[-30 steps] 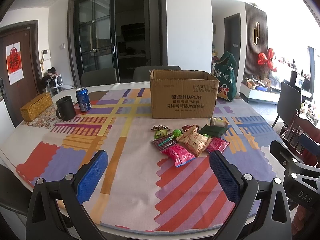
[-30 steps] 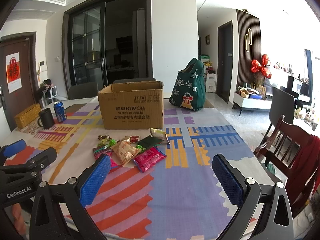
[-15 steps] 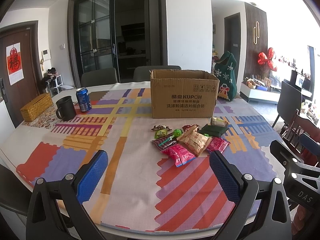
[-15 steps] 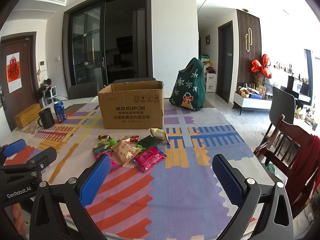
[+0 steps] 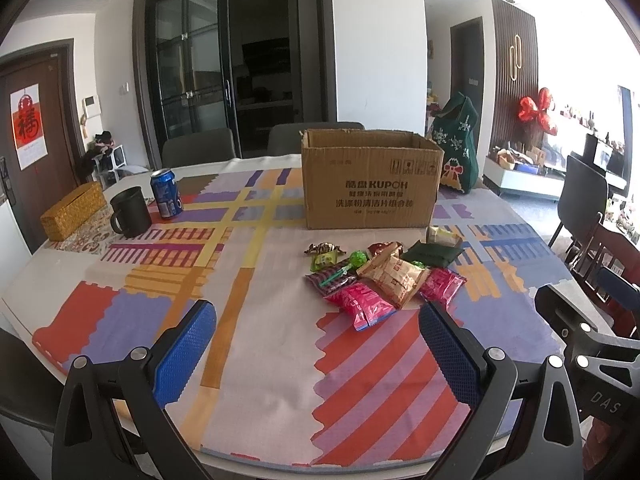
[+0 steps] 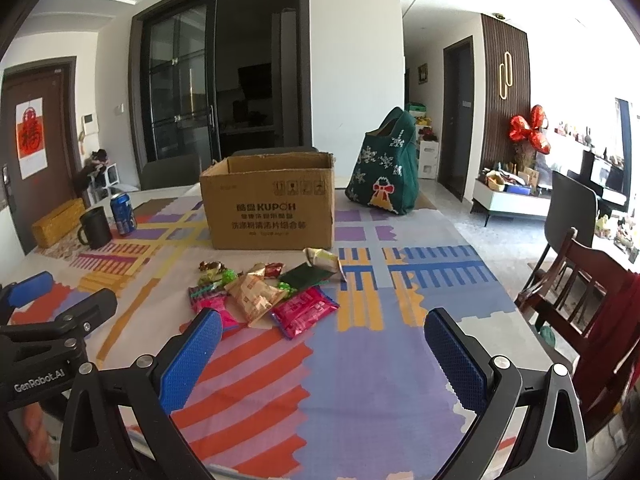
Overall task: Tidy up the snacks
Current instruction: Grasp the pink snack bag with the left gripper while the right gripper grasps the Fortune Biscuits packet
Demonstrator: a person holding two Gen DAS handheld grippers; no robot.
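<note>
A pile of snack packets (image 5: 384, 276) lies on the patterned tablecloth (image 5: 256, 352), in front of an open cardboard box (image 5: 370, 184). The pile (image 6: 260, 294) and the box (image 6: 270, 204) also show in the right wrist view. Pink, tan, green and dark green wrappers are among the snacks. My left gripper (image 5: 316, 344) is open and empty, hovering near the table's front edge, short of the pile. My right gripper (image 6: 320, 348) is open and empty, to the right of the left one, also short of the pile.
A black mug (image 5: 130, 212), a blue can (image 5: 166, 193) and a woven yellow box (image 5: 74, 210) stand at the far left. A green Christmas bag (image 6: 386, 172) sits behind the box at the right. A wooden chair (image 6: 580, 280) stands by the table's right edge.
</note>
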